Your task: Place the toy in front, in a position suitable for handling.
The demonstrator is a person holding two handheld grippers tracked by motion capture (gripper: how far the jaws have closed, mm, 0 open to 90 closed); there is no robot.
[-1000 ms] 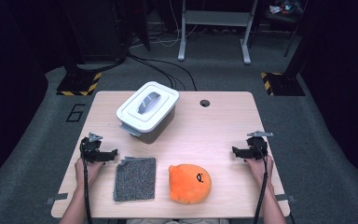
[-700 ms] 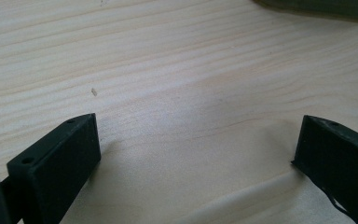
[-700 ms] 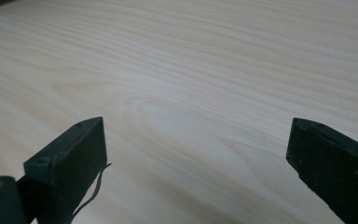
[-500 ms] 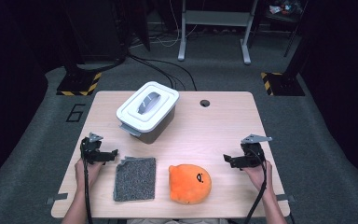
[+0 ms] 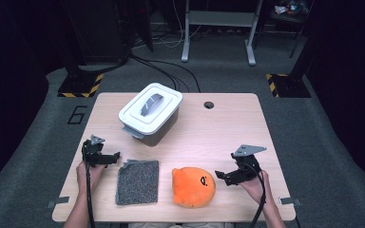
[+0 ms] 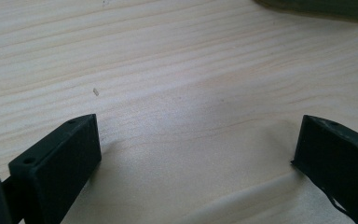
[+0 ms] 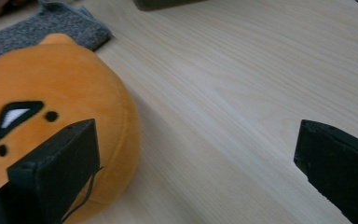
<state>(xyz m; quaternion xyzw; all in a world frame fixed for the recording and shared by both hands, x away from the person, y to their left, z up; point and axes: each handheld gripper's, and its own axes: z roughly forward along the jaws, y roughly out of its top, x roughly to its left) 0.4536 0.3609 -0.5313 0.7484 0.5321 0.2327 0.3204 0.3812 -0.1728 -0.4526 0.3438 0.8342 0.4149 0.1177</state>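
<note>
An orange plush toy (image 5: 192,186) with a small black face lies near the table's front edge, right of a grey cloth (image 5: 138,181). My right gripper (image 5: 223,176) hovers just right of the toy and points left at it. Its jaws have just been opening and stand wide apart. In the right gripper view the plush toy (image 7: 51,121) sits ahead of the left jaw, untouched, with bare wood between the jaws of that gripper (image 7: 196,135). My left gripper (image 5: 114,156) rests left of the cloth, open, and in its own view the gripper (image 6: 198,135) spans bare wood.
A grey box with a white lid (image 5: 149,113) and handle stands at the back left of the wooden table (image 5: 228,133). A small round hole (image 5: 208,105) lies near the back edge. Dark floor with cables and stand legs surrounds the table.
My right gripper has moved left and toward the table's front, from near the right edge to just beside the plush toy. The left gripper has stayed put.
</note>
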